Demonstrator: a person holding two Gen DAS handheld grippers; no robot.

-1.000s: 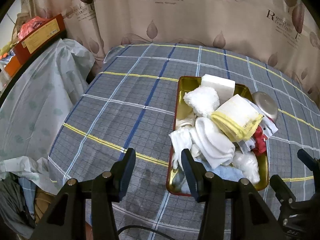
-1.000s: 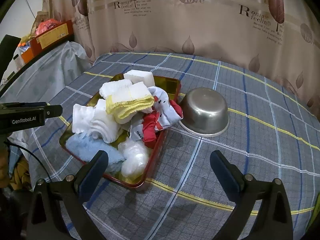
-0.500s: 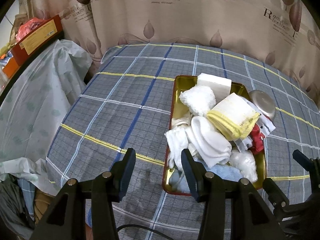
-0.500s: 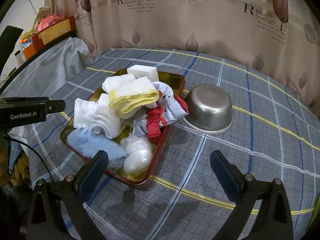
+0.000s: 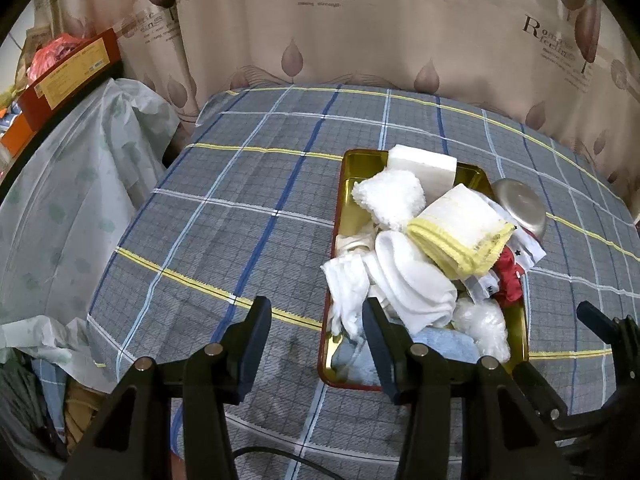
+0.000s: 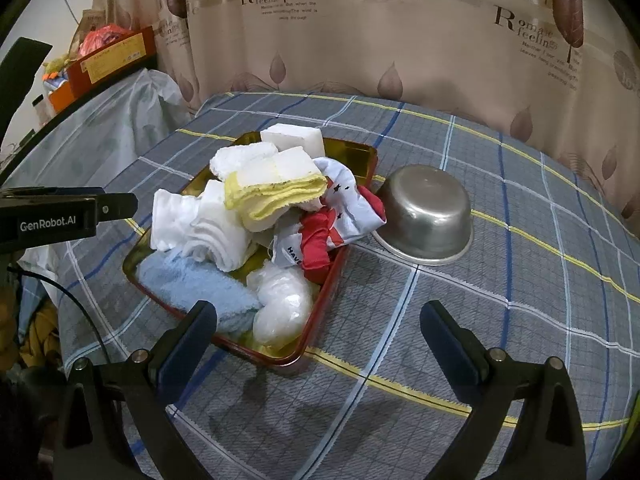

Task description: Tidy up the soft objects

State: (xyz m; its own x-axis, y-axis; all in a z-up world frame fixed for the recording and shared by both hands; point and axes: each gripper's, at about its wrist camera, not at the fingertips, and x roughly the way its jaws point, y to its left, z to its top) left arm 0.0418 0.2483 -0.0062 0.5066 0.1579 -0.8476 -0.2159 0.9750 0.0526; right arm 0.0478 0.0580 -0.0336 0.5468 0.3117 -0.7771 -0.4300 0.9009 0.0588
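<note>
Gold-lined, with a red outer wall, a shallow tray [image 6: 362, 156] is sitting near the middle of a bed covered in grey plaid cloth [image 5: 240, 216]. Soft things are piling above its rim: a white foam block [image 6: 294, 140], a yellow-edged folded towel [image 6: 276, 190], white folded cloths [image 6: 208, 228], a blue towel [image 6: 192, 284], a crinkled clear bag [image 6: 282, 304] and a red-and-white garment [image 6: 336, 216]. Both tongs, the left gripper [image 5: 316, 340] and the right gripper [image 6: 318, 320], are hanging released above the bed's near edge, grasping nothing. Only the right wrist view is showing the whole steel bowl [image 6: 426, 212] lying upturned against the tray's right side; the left wrist view is hiding most of it.
</note>
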